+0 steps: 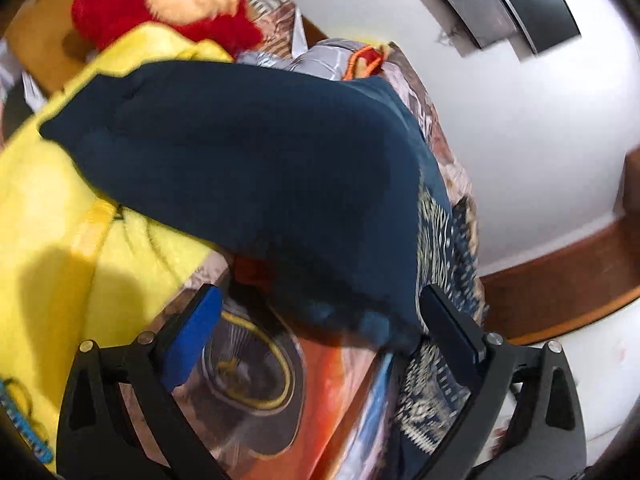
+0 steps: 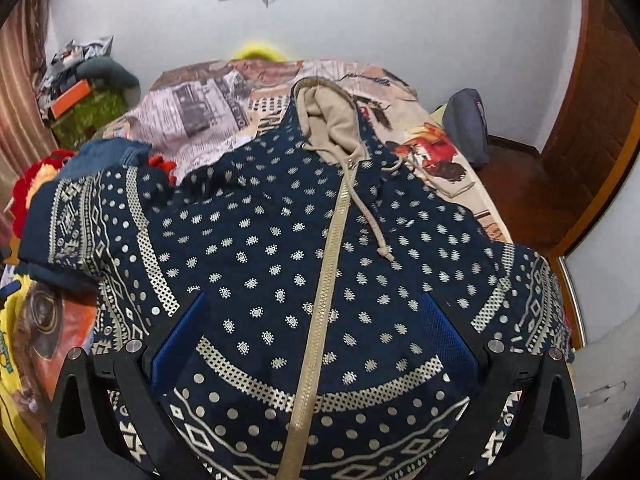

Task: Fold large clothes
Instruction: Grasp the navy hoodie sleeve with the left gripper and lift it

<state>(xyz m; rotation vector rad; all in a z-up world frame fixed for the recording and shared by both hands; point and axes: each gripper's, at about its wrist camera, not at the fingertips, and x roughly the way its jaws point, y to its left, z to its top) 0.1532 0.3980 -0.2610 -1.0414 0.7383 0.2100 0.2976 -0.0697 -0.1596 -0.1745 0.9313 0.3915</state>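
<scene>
A navy hoodie (image 2: pixel 256 240) with white dots, patterned bands and a beige zipper lies face up on the bed, its beige-lined hood (image 2: pixel 328 120) at the far end. One sleeve (image 2: pixel 88 216) is folded in at the left. My right gripper (image 2: pixel 312 332) hangs open over the lower front, a blue pad on either side of the zipper. In the left wrist view the plain navy inside of the hoodie (image 1: pixel 260 168) rises in a blurred fold ahead of my left gripper (image 1: pixel 320 320), which is open with the cloth's edge low between its fingers.
The bed carries a printed sheet (image 2: pixel 192 120). A yellow blanket (image 1: pixel 60 200) and a red plush toy (image 1: pixel 160 8) lie at the left. A dark bag (image 2: pixel 468 128) sits by the bed's right side, near a wooden door (image 2: pixel 592 120). Clutter (image 2: pixel 80 100) is piled far left.
</scene>
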